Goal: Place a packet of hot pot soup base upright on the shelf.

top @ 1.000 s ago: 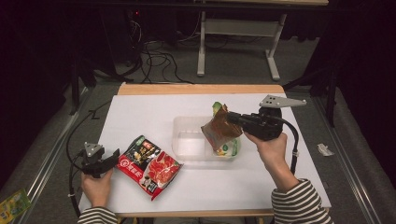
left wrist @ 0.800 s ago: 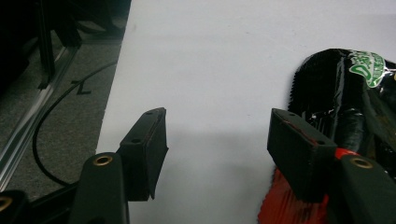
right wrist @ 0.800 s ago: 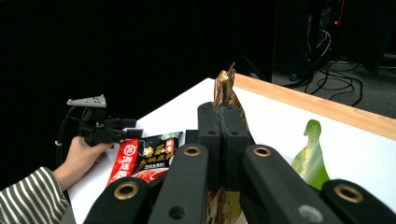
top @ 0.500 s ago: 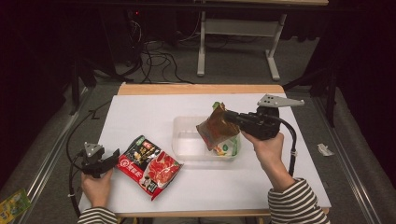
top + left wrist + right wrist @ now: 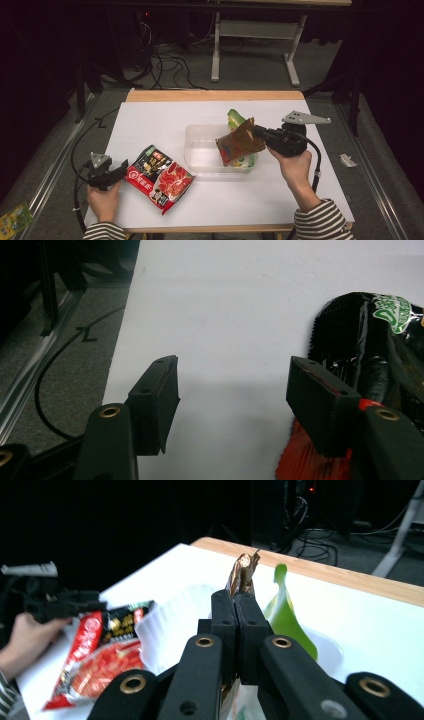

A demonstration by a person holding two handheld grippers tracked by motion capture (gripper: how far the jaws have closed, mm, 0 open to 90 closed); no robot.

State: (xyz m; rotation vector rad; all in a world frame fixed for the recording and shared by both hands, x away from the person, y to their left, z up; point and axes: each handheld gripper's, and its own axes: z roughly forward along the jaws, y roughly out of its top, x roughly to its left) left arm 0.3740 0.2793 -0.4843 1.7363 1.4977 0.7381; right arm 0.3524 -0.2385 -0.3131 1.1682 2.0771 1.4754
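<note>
Room: dark around the table, with cables on the grey floor (image 5: 165,55) and a white frame stand (image 5: 255,45) behind it.
Surface: a table (image 5: 150,120) with a white top and a wooden strip along the far edge.
Right gripper (image 5: 256,133): held in the person's right hand at the right side of the table, above the clear tub; the jaws are pressed together on the edge of the brown packet.
Brown packet (image 5: 240,142): it hangs tilted from the jaws of the right gripper, over the right part of the tub. In the right gripper view the crumpled top (image 5: 245,572) stands up just above the two black jaws.
Clear tub (image 5: 202,150): a shallow, transparent container in the middle of the table.
In the tub: a green packet (image 5: 235,120) leans at the far right corner, just behind the brown one. Whether the brown packet touches the bottom of the tub is hard to tell from the high view.
Left gripper (image 5: 120,169): in the person's left hand at the near left edge, jaws apart with nothing between them.
Red and black packet (image 5: 157,177): it lies flat on the table, left of the tub and just beside the left gripper; one jaw is at its edge.
</note>
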